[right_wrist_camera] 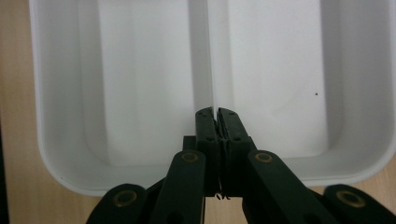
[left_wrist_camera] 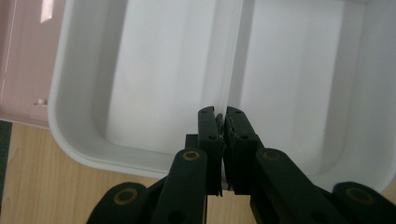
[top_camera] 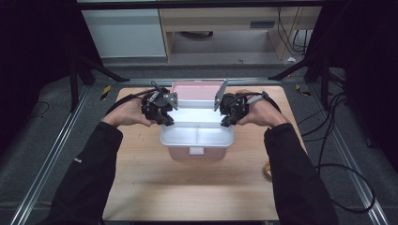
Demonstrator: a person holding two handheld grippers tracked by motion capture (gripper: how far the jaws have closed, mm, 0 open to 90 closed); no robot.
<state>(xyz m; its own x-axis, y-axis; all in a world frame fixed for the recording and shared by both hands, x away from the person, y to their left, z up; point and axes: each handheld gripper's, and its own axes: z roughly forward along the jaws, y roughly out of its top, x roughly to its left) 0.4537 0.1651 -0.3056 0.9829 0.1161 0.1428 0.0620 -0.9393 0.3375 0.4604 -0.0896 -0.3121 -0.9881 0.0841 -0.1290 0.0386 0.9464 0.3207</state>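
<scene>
A white two-compartment tray sits in or just above a pink box at the table's middle; which, I cannot tell. My left gripper is at the tray's left side and my right gripper at its right side. In the left gripper view the gripper is shut on the tray's near wall, where the divider meets it. In the right gripper view the gripper is shut in the same way on the tray at its divider. Both compartments are empty.
The box's pink lid lies open behind the tray and appears again as the pink lid. The wooden table has free room in front. A small brown round object sits at its right edge. Cables trail on the floor at the right.
</scene>
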